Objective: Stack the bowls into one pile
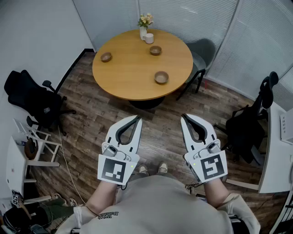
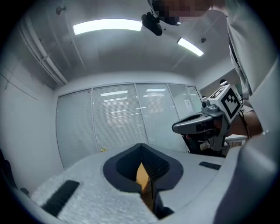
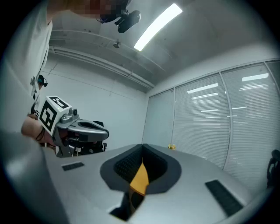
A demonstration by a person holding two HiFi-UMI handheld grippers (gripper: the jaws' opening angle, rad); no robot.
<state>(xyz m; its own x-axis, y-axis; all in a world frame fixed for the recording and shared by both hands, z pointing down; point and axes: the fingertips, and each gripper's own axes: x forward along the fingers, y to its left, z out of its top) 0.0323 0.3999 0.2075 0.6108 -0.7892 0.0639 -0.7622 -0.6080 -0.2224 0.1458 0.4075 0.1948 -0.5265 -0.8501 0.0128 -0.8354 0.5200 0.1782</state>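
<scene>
A small office meeting room. A round wooden desk [image 1: 132, 77] stands in a corner closed in by glass partition walls [image 1: 183, 13] with slatted blinds. Black swivel office chairs [image 1: 34, 100] stand at the sides, a grey chair [image 1: 204, 51] sits at the desk's right edge, and strip lights [image 2: 107, 26] run across the ceiling.

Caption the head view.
Left gripper and right gripper, both shut, wait short of the table bearing three unstacked bowls.

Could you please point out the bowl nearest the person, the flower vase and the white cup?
nearest bowl [image 1: 161, 77], head view, its hollow
flower vase [image 1: 143, 33], head view, its white body
white cup [image 1: 149, 39], head view, its side
</scene>
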